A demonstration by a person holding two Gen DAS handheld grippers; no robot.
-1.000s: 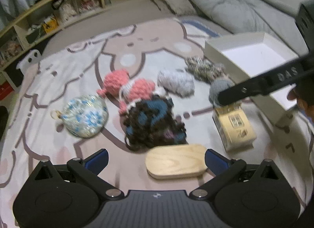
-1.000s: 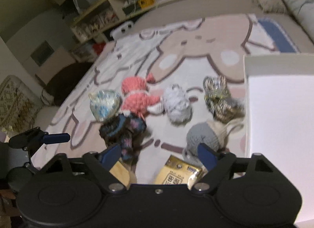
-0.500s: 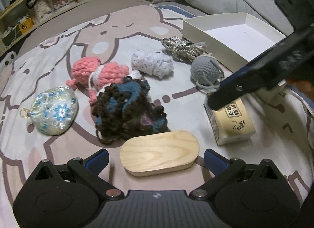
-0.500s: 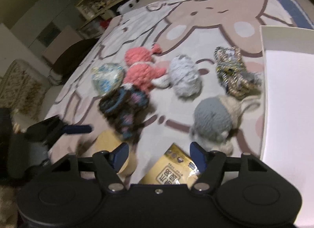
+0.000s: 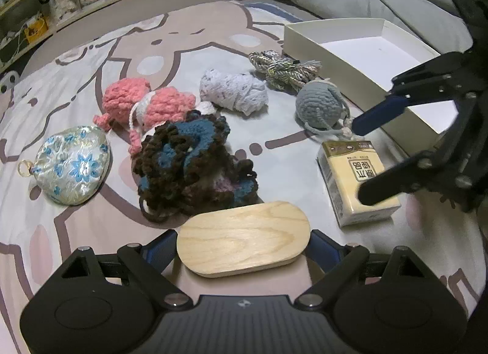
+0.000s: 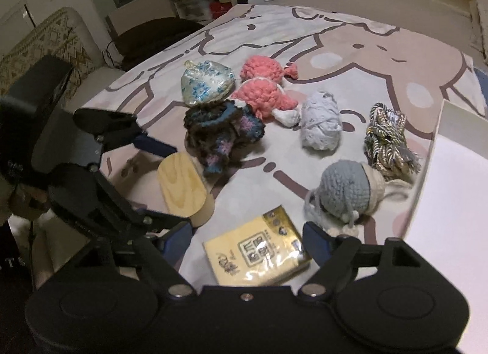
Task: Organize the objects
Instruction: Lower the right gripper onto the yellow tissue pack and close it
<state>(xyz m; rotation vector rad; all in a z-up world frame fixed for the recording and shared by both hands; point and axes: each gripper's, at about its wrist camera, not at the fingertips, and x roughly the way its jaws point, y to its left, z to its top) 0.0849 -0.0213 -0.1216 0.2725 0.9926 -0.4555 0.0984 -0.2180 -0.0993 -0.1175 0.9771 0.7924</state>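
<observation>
My left gripper (image 5: 242,245) is spread wide around the oval wooden block (image 5: 244,238); my right gripper (image 6: 248,239), also spread apart, straddles the yellow tissue pack (image 6: 257,248) beside the white box (image 5: 366,49)

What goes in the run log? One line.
left gripper: open, straddling wooden block | right gripper: open, over tissue pack | box: empty

Smooth pale wood block (image 5: 244,238), glossy plastic-wrapped tissue pack (image 6: 259,253), fuzzy crocheted yarn pieces (image 5: 192,165).
</observation>
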